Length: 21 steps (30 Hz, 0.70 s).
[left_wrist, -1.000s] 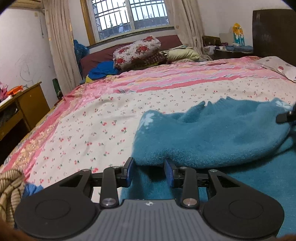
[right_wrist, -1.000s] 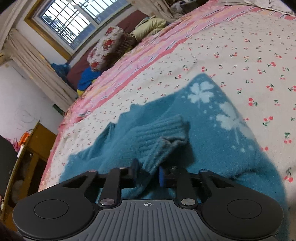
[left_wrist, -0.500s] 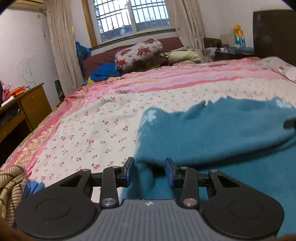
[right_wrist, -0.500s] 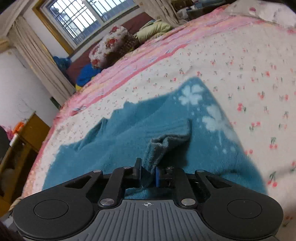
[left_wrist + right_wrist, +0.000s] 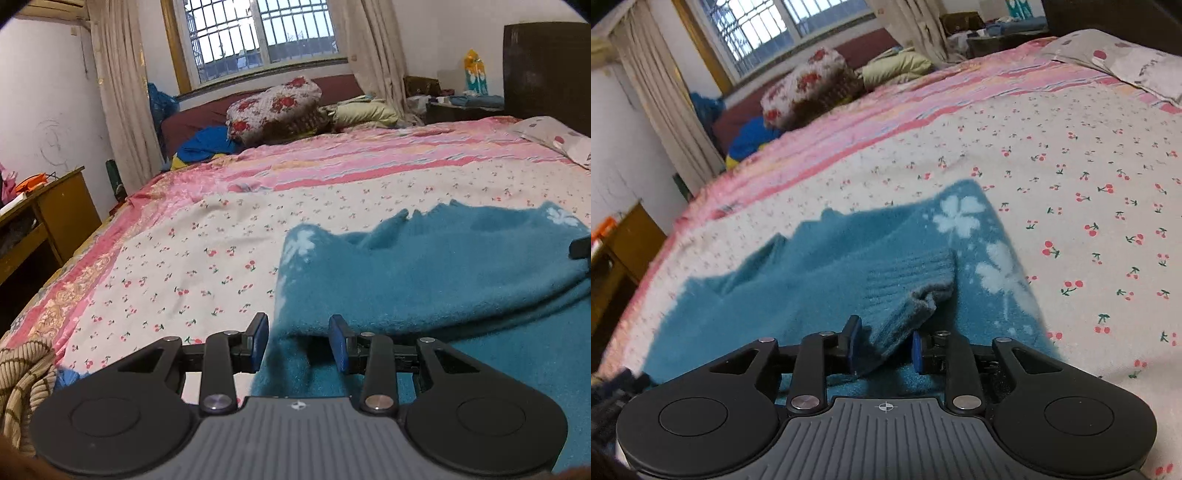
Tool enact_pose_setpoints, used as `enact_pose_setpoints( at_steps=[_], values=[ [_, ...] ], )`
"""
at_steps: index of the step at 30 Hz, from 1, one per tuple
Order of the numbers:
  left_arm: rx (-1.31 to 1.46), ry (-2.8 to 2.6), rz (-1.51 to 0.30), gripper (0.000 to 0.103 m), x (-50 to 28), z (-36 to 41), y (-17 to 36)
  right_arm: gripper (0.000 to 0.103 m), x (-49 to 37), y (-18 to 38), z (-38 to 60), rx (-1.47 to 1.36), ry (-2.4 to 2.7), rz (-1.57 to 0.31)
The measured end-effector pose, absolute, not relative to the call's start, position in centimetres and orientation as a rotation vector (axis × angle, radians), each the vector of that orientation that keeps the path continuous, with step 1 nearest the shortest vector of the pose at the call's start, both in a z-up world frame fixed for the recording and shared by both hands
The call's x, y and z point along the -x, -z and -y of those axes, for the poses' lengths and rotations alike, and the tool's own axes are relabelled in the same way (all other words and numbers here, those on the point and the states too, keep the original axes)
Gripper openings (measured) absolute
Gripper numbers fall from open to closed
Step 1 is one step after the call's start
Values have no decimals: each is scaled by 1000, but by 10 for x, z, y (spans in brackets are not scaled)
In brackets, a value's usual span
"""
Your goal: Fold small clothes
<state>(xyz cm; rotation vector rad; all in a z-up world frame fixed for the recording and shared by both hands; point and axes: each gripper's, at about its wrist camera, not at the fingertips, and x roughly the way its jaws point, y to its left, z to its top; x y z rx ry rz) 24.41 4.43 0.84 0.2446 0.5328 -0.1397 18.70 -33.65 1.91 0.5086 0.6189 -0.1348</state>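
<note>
In the lower middle of the frame the left hand-held gripper (image 5: 298,341) is standing with its two blue fingertips (image 5: 339,348) apart, and the folded edge of the teal sweater (image 5: 424,273) is lying between them. The sweater is spreading over the right half of the frame on the bed (image 5: 221,236), which is wearing a cherry-print sheet. At the far right edge a dark part of the right hand-held gripper (image 5: 580,248) is showing. A wooden desk (image 5: 55,218) is standing at the left, and a striped knit cloth (image 5: 22,373) is lying at lower left.
</note>
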Motion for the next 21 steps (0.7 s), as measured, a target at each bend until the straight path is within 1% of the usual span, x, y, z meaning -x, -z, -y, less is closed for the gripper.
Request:
enact_pose_setpoints(
  at_steps=[5,7,9,11,13,15,17,18,20,21],
  values=[
    [-225,154,-488,42,-250,-43,-20,37,-167,-42,342,-396,231,-509],
    [-229,157,-488,42,-261,-36,-22,37,-172,-49,337,-349,204,-488],
    [-241,168,-491,42,-272,-27,-22,37,-184,-50,327,-302,158,-504],
    [-260,149,-540,42,-290,-22,-15,34,-202,-43,313,-263,97,-546],
    [-275,99,-596,43,-306,-24,-3,34,-218,-31,306,-251,77,-596],
    [-263,83,-632,51,-315,-33,6,34,-234,-17,302,-231,63,-668],
    [-225,91,-633,51,-313,-41,6,34,-235,-15,297,-181,65,-659],
    [-197,100,-644,50,-312,-44,1,34,-234,-17,295,-167,64,-658],
    [-120,153,-647,49,-313,-51,-14,34,-232,-28,293,-127,47,-617],
    [-86,189,-619,49,-316,-54,-25,34,-233,-33,294,-106,37,-594]
  ],
)
